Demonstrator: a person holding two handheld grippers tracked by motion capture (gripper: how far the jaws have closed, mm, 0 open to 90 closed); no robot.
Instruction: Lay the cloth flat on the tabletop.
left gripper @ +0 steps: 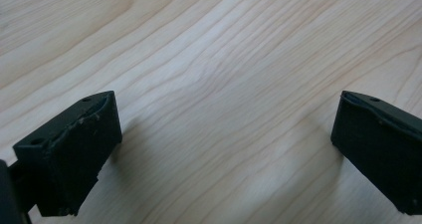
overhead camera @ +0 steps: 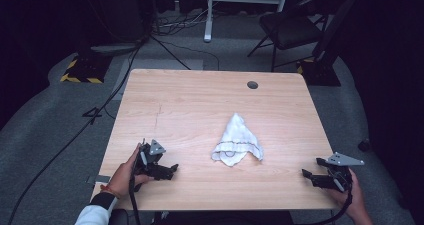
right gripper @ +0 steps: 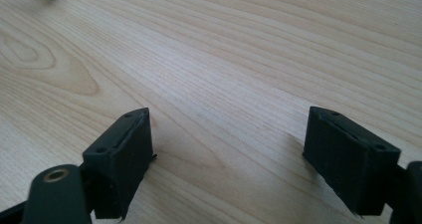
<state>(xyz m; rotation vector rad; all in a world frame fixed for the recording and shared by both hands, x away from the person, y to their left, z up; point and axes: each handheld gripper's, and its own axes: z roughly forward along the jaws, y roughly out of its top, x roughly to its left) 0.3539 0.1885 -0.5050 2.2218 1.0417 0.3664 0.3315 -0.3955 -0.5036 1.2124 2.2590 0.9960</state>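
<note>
A: White cloth (overhead camera: 236, 141) lies crumpled mid-table, toward the right, well apart from both grippers.

B: Left gripper (overhead camera: 172, 169) and right gripper (overhead camera: 306, 175) both gape wide, holding nothing, flanking the cloth.

A: Probably a dark-stitched hem nearest us; take its corners, pinching only fabric off the wooden table (overhead camera: 190, 95).

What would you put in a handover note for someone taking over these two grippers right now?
Left gripper: open, nothing between the jaws, low over the table near its front left corner.
Right gripper: open, nothing held, near the front right edge.
White cloth: crumpled in a rough triangle at mid-table, between the two grippers and apart from both.
Done: nothing visible; the cloth looks untouched.
Left: probably reach in, grip the cloth and handle it.
</note>
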